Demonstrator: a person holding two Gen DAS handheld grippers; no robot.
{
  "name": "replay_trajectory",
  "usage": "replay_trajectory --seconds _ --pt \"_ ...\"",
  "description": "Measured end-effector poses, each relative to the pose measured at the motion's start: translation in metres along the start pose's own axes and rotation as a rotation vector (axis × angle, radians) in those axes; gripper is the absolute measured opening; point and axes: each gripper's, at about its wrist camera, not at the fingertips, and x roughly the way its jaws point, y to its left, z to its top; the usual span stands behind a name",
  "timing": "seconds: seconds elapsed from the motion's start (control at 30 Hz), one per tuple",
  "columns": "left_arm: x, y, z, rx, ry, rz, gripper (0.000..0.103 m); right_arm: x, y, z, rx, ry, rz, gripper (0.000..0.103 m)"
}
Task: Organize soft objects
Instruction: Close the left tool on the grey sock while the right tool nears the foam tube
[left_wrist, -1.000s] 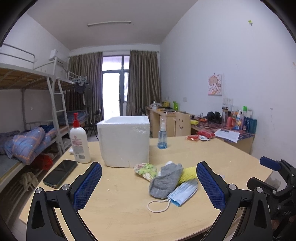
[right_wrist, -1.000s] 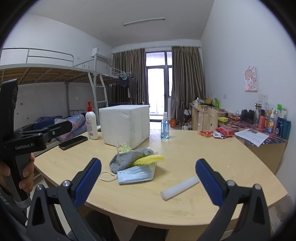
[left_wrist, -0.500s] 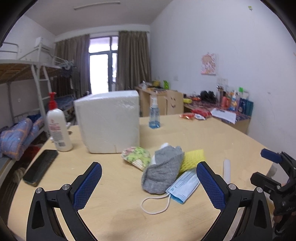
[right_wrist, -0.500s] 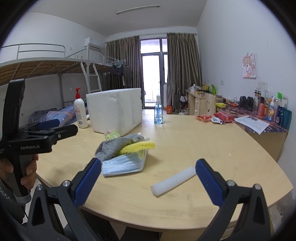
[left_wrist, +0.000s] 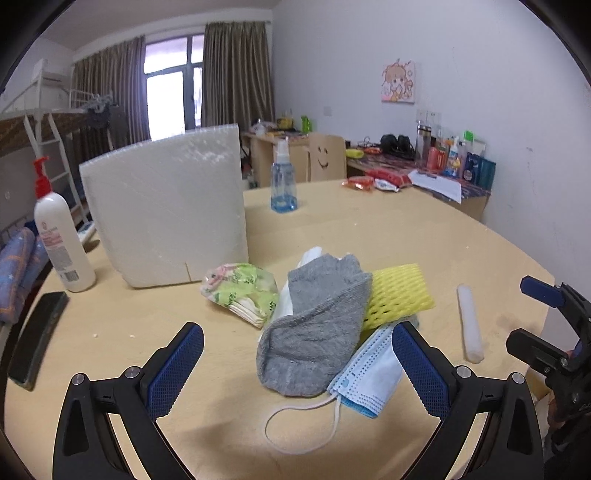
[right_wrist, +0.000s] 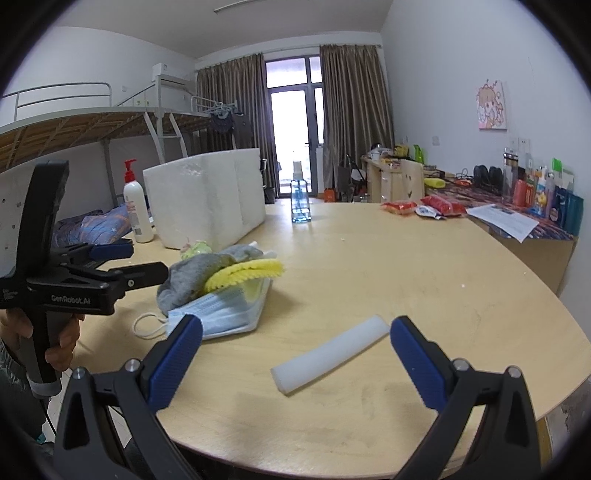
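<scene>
Left claw (left_wrist: 297, 363) and right claw (right_wrist: 295, 356), both spread wide, empty.

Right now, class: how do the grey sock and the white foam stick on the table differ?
The grey sock lies crumpled on top of a pile, overlapping the yellow foam net and blue face mask; the white foam stick lies alone on bare table. The sock is limp and broad; the stick is straight and narrow. Neither is gripped.
</scene>
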Motion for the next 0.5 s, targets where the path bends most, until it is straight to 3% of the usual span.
replay_trajectory --seconds 0.5 --pt "0.031 -0.003 0.004 0.030 0.089 -0.028 0.079 0.021 -0.011 0.002 0.020 0.042 -0.003 0.103"
